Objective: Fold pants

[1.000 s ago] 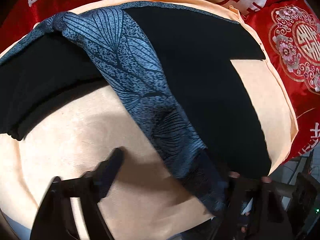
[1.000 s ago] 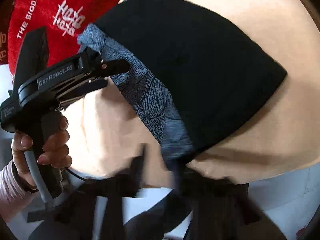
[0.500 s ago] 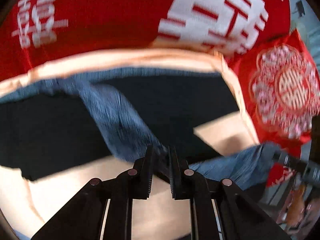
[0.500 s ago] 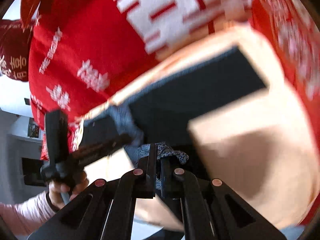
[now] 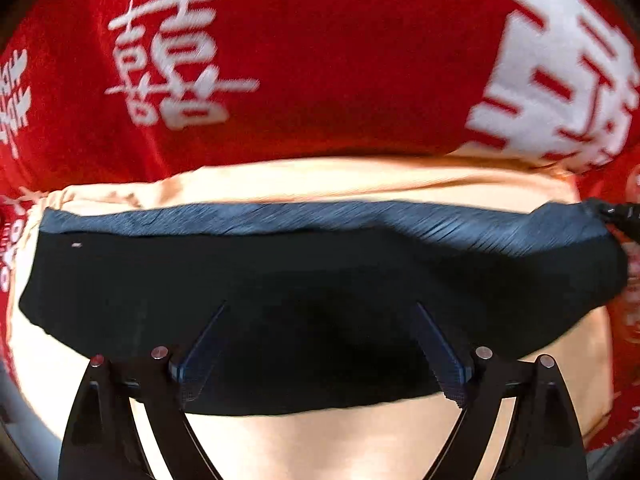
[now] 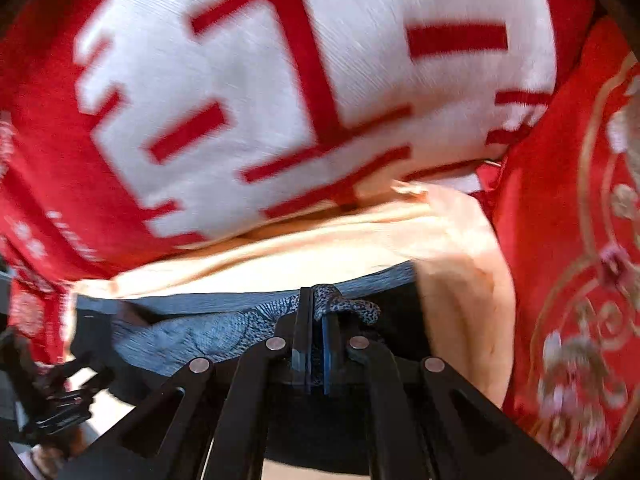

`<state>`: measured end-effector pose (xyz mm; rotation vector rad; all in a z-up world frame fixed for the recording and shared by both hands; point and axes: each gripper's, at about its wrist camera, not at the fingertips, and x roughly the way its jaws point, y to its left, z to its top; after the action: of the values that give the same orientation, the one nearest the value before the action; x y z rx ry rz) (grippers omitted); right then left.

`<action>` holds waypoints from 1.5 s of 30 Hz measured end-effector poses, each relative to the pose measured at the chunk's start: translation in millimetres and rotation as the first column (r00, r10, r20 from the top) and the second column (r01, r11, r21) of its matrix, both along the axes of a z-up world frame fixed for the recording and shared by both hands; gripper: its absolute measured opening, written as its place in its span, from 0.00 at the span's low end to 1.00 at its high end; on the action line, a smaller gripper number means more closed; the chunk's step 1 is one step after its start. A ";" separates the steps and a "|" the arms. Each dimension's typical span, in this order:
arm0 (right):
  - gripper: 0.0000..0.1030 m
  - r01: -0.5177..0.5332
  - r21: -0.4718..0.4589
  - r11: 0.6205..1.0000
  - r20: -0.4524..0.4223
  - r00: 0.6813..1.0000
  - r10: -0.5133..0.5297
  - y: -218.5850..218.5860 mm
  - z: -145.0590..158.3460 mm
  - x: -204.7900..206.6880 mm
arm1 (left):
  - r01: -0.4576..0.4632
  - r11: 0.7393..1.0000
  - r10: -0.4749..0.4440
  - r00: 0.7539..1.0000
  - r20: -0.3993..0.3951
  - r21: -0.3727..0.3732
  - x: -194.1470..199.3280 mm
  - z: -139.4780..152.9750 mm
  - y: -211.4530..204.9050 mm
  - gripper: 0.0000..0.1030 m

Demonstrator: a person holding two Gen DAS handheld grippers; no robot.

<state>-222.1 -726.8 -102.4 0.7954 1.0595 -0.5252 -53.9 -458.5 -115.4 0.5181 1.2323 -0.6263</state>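
Observation:
The pants [image 5: 320,280] are black with a blue-grey leaf-patterned band along their far edge. They lie folded in a wide strip on a peach cloth [image 5: 320,184]. My left gripper [image 5: 320,344] is open and empty, its jaws spread wide just above the near part of the pants. My right gripper [image 6: 316,320] is shut on the patterned band of the pants [image 6: 344,304], with a bunch of fabric sticking up between the jaws. The right gripper's tip also shows in the left wrist view [image 5: 616,212], at the right end of the band.
Red bedding with large white characters [image 5: 280,60] rises behind the peach cloth. A red embroidered cushion [image 6: 580,240] lies to the right. The left gripper and hand show blurred at the lower left of the right wrist view [image 6: 52,392].
Both grippers carried the patterned band up and over to the far edge, folding the pants. My left gripper then opened and let go. The right stays shut on the band.

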 end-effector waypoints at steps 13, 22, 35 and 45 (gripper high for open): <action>0.84 0.015 -0.095 0.995 0.000 1.000 -0.015 -0.8 21.3 -30.4 | 0.006 0.990 -0.012 0.999 0.040 0.140 9.7 -45.1 -9.2 0.88; 0.18 0.102 0.047 0.994 -0.165 0.982 -0.094 -32.1 -46.8 -34.7 | -0.017 0.987 0.009 0.999 0.045 0.162 13.6 -55.1 -16.7 0.88; 0.43 -0.100 -0.085 0.991 -0.087 0.992 0.093 16.1 -9.9 7.6 | -0.178 0.978 0.170 0.982 0.078 0.108 78.3 -50.1 -33.0 0.88; 0.42 -0.026 -0.154 0.988 -0.194 0.981 -0.005 -15.3 -24.3 -18.9 | -0.217 0.964 0.201 0.973 0.114 0.154 100.0 -54.5 6.1 0.97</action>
<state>-241.0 -742.1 -126.6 0.6092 1.1854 -0.6785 46.1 -452.4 -169.9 0.5420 1.2335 -0.3173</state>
